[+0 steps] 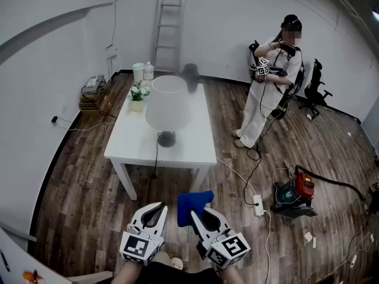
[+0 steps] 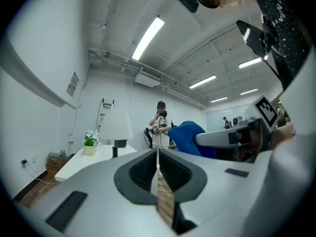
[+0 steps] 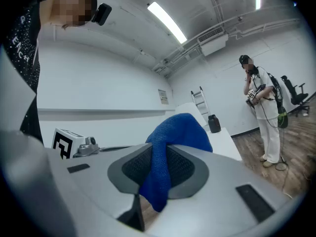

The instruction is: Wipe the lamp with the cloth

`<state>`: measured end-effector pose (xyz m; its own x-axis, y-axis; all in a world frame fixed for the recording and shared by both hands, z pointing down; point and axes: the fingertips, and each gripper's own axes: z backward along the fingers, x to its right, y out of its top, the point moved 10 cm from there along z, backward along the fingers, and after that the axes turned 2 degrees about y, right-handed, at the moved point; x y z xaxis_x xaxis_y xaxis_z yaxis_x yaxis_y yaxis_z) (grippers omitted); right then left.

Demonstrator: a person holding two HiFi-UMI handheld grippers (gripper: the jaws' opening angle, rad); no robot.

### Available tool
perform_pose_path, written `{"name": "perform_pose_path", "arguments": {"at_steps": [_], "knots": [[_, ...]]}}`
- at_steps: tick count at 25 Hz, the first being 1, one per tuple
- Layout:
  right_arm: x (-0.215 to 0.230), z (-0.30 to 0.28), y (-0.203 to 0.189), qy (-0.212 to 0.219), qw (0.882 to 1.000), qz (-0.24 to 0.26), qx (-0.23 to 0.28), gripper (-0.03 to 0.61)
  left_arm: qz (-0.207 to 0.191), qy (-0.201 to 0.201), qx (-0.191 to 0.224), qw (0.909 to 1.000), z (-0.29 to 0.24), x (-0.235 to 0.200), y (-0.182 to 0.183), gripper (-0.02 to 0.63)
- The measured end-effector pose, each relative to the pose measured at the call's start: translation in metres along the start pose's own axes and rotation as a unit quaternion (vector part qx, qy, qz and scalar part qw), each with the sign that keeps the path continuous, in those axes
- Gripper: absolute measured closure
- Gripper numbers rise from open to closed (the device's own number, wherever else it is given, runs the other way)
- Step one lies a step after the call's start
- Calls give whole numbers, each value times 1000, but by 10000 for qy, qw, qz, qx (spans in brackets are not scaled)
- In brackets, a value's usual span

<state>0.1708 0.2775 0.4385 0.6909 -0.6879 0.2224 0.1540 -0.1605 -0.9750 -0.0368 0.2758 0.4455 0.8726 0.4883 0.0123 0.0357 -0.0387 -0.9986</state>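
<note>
A white-shaded lamp [image 1: 167, 108] on a dark base stands on the white table [image 1: 183, 147], well ahead of both grippers. It also shows far off in the left gripper view as the lamp [image 2: 115, 127]. My right gripper [image 1: 199, 213] is shut on a blue cloth [image 1: 192, 205], which bulges above its jaws; the cloth [image 3: 170, 142] fills the middle of the right gripper view. My left gripper [image 1: 155, 212] is beside it, jaws closed together with nothing between them. Both grippers hang over the wooden floor, short of the table's near edge.
A small potted plant [image 1: 138, 93], two pale containers [image 1: 143, 71] and a dark jug [image 1: 190, 76] sit at the table's far end. A person [image 1: 269, 81] stands to the right of the table. Cables, a power strip [image 1: 257, 204] and a red-green machine [image 1: 293, 192] lie on the floor at right.
</note>
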Motion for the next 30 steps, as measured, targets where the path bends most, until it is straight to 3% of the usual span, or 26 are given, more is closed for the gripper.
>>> {"name": "perform_pose_path", "arguments": {"at_steps": [5,16,25,30], "knots": [[12,-5,6,-186,9996,63,206,501,-63,-61,195,9998,-13,3,3,595],[31,-22,4,-88,9997,-34,217,500,24,54,260,9996,-32,-8,-1,595],[68,-75,11,185,9993,-15,330,502,139,50,252,9996,-88,-51,-1,595],[91,-119,30,407,9971,-2,638,502,44,-63,286,9996,-134,-87,10,595]]}}
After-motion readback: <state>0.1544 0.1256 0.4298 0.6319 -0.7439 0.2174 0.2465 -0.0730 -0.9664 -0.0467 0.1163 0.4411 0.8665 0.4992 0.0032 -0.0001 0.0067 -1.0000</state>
